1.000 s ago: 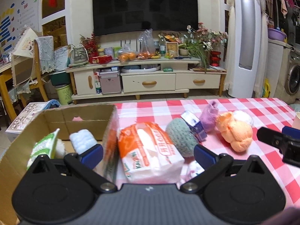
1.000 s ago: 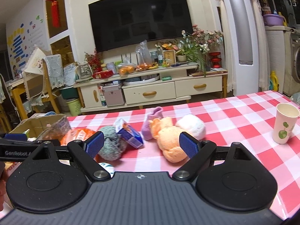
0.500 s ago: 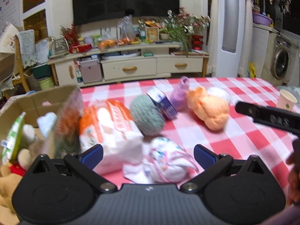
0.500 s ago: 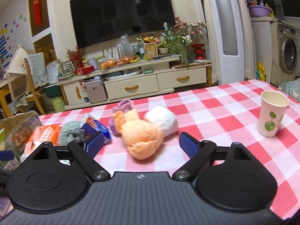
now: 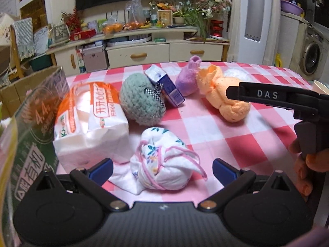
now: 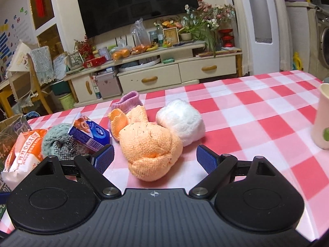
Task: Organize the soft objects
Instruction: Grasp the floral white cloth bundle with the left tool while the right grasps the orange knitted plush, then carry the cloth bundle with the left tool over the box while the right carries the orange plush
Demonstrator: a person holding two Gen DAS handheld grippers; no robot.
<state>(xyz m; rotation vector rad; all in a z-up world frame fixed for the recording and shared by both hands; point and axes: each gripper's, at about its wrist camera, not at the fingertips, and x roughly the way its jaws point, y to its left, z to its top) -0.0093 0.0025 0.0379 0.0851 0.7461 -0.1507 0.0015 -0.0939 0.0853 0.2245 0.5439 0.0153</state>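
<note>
My left gripper (image 5: 162,169) is open, its blue pads on either side of a white floral cloth bundle (image 5: 162,156) on the checked tablecloth. Beyond it lie a tissue pack (image 5: 90,119), a grey-green knitted ball (image 5: 139,103), a blue carton (image 5: 164,86) and a purple sock (image 5: 188,78). My right gripper (image 6: 155,159) is open too, straddling the near end of an orange knitted bundle (image 6: 148,144). A white fluffy ball (image 6: 181,121) touches that bundle at its right. From the right, a hand-held black finger (image 5: 267,95) of the right gripper reaches over the orange bundle.
A cardboard box (image 5: 26,82) with a printed flap (image 5: 35,133) stands at the table's left edge. A paper cup (image 6: 321,119) stands at the far right. Behind the table are a TV cabinet (image 6: 156,76) and a washing machine (image 5: 312,55).
My left gripper swung right, away from the cardboard box, and now frames the floral bundle. My right gripper moved forward and closer around the orange bundle.
</note>
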